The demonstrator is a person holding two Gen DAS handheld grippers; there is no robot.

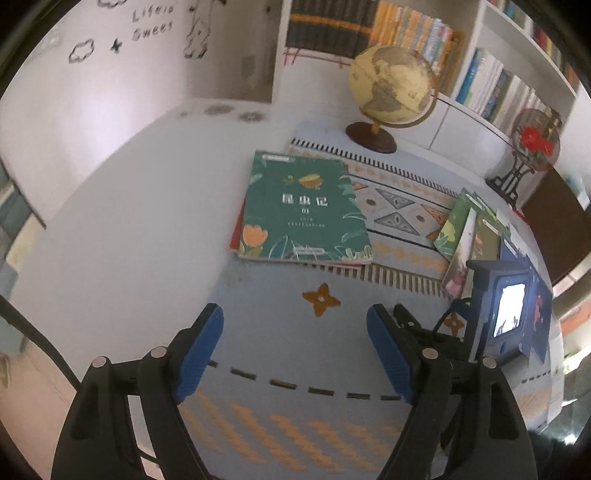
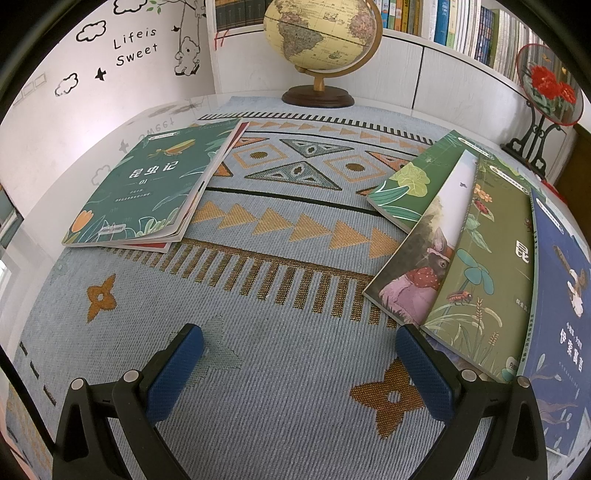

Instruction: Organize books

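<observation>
A dark green book [image 1: 303, 210] [image 2: 147, 188] lies flat on a red-edged book [image 2: 242, 129] at the left of the patterned mat [image 2: 295, 236]. To the right, several books overlap in a loose fan: a leafy green one [image 2: 417, 181], one with a rabbit cover [image 2: 417, 266], an olive one [image 2: 495, 258] and a dark blue one [image 2: 561, 295]. My left gripper [image 1: 295, 314] hovers open over the mat, short of the green book, nothing between its blue pads. My right gripper [image 2: 299, 336] is open too, its right finger beside the olive book's near corner.
A globe [image 2: 321, 33] [image 1: 391, 85] stands at the mat's far edge before white shelves full of books [image 2: 461, 26]. A round red-flower ornament [image 2: 550, 85] stands at far right. In the left wrist view, the other gripper's blue housing [image 1: 506, 310] sits at the right.
</observation>
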